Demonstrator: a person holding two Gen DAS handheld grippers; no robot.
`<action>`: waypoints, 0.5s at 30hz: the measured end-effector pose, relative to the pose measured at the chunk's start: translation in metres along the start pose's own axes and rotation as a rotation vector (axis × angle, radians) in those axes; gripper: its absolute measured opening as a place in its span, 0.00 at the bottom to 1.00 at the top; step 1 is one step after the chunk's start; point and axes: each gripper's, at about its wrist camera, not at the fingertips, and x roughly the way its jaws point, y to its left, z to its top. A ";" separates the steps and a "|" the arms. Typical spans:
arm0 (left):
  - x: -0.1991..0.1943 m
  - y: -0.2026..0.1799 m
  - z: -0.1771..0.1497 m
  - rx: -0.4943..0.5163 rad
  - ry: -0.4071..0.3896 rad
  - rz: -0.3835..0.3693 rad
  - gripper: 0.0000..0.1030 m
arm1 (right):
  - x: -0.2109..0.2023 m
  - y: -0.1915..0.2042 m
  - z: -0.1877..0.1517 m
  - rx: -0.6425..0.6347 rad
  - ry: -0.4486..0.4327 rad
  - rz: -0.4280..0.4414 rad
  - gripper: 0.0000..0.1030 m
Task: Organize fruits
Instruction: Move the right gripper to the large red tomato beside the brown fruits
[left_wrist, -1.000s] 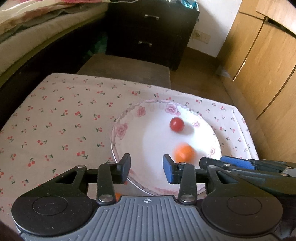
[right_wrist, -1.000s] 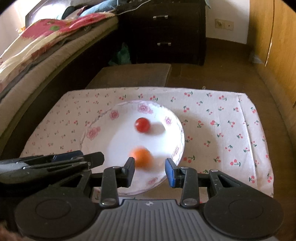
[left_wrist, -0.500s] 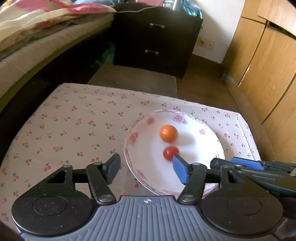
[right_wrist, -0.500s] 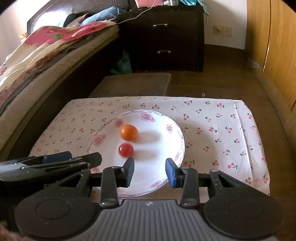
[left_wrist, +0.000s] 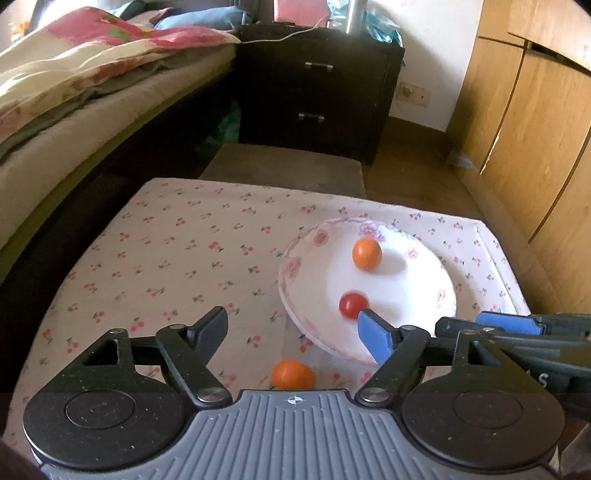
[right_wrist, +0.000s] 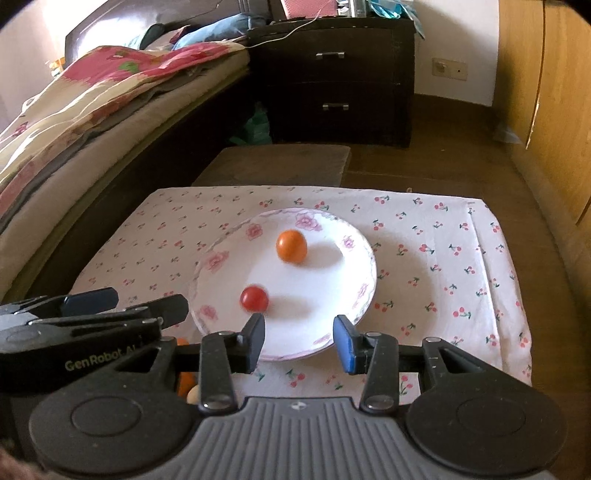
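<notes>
A white plate with pink flowers (left_wrist: 295, 266) (right_wrist: 218, 258) sits on the cherry-print cloth. In it lie an orange fruit (left_wrist: 366, 254) (right_wrist: 291, 245) towards the far side and a red tomato (left_wrist: 352, 304) (right_wrist: 254, 298) nearer me. A second orange fruit (left_wrist: 293, 374) (right_wrist: 184, 382) rests on the cloth, left of the plate's near rim. My left gripper (left_wrist: 293, 328) hovers above that fruit with its jaws opening, and the pads touch nothing. My right gripper (right_wrist: 300, 341) hangs over the plate's near rim, with a small empty gap between its pads.
The cloth-covered table (right_wrist: 443, 258) ends at the right and far edges. Behind it stands a brown stool (right_wrist: 280, 162), then a dark nightstand (right_wrist: 332, 74). A bed (left_wrist: 74, 110) runs along the left and a wooden wardrobe (left_wrist: 535, 110) along the right.
The left jaws have spread much wider. In the plate the orange fruit rolled to the far side and the tomato rolled nearer. Both grippers drew back and up, showing the orange fruit on the cloth.
</notes>
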 end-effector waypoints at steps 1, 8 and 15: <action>-0.002 0.002 -0.003 -0.001 0.002 0.002 0.80 | -0.001 0.002 -0.003 -0.001 0.004 0.005 0.41; -0.016 0.014 -0.015 -0.015 0.008 0.001 0.80 | -0.005 0.018 -0.019 -0.033 0.033 0.021 0.41; -0.022 0.025 -0.029 -0.026 0.029 -0.009 0.81 | -0.005 0.024 -0.032 -0.053 0.064 0.032 0.41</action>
